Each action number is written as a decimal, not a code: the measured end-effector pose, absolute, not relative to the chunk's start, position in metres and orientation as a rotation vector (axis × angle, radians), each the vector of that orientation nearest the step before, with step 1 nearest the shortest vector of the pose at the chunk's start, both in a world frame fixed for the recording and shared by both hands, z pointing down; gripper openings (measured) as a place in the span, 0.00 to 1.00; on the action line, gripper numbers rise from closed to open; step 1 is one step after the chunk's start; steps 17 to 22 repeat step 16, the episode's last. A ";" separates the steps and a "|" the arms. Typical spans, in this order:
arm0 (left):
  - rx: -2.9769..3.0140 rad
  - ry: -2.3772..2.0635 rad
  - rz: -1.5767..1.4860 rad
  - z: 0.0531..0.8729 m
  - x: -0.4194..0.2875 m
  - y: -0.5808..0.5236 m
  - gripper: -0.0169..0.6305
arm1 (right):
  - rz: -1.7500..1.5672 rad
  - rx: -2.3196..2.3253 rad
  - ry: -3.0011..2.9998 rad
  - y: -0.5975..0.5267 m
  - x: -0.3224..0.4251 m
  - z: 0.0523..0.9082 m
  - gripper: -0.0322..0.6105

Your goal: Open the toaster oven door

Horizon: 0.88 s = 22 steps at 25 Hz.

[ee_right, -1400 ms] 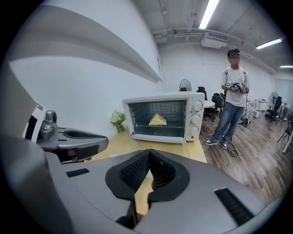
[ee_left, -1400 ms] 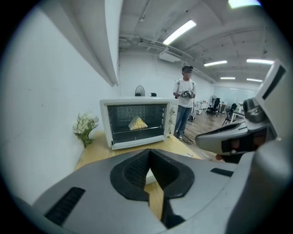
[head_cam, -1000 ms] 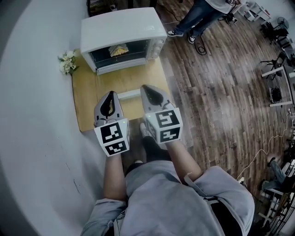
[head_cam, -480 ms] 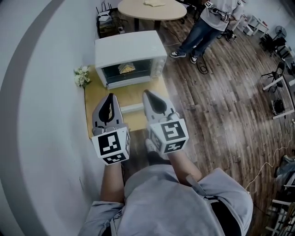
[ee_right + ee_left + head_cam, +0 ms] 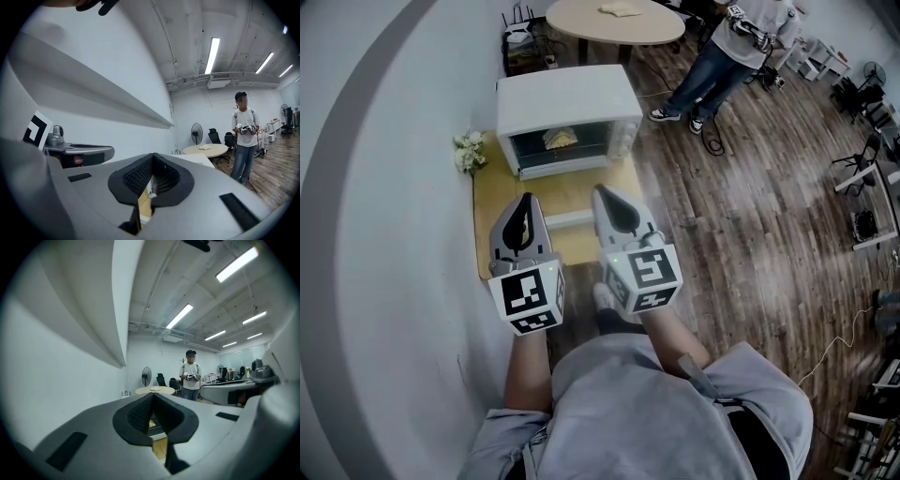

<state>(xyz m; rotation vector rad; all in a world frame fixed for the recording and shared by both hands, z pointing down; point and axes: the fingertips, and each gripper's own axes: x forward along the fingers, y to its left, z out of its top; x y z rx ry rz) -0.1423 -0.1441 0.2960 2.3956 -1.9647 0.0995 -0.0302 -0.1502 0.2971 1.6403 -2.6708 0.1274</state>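
Observation:
The white toaster oven (image 5: 567,98) stands at the far end of a small wooden table (image 5: 492,202), its glass door (image 5: 561,145) upright and closed, with yellowish food behind the glass. Both grippers hover side by side over the table's near half, pointing at the oven and well short of it. My left gripper (image 5: 524,200) is shut and holds nothing. My right gripper (image 5: 601,191) is likewise shut and empty. In the left gripper view, a sliver of the oven (image 5: 156,423) shows through the notch of my left gripper (image 5: 158,434). My right gripper (image 5: 144,197) shows only table wood.
A small bunch of white flowers (image 5: 470,152) sits at the table's far left corner against the grey wall. A white bar (image 5: 567,219) lies on the table between the grippers. Beyond the oven are a round table (image 5: 609,19) and a standing person (image 5: 712,56).
The head view has tipped up, so the oven sits lower in the picture and the round table and person show. Both grippers stay shut and keep their place over the table.

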 end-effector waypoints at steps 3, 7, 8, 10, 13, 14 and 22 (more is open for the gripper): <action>2.391 -1.971 0.098 0.295 -0.140 -0.144 0.03 | 0.131 1.637 -2.671 -0.150 -0.026 0.298 0.05; 2.384 -1.981 0.094 0.294 -0.139 -0.143 0.03 | 0.126 1.625 -2.679 -0.150 -0.025 0.296 0.05; 2.382 -1.982 0.093 0.294 -0.138 -0.143 0.03 | 0.123 1.627 -2.680 -0.150 -0.024 0.296 0.05; 2.381 -1.984 0.094 0.293 -0.137 -0.144 0.03 | 0.121 1.628 -2.683 -0.150 -0.022 0.295 0.05; 2.381 -1.987 0.095 0.291 -0.134 -0.143 0.03 | 0.118 1.629 -2.683 -0.149 -0.019 0.293 0.05; 2.381 -1.988 0.094 0.291 -0.133 -0.142 0.03 | 0.118 1.629 -2.682 -0.148 -0.017 0.293 0.05; 2.383 -1.990 0.095 0.290 -0.130 -0.140 0.03 | 0.122 1.628 -2.680 -0.147 -0.014 0.294 0.05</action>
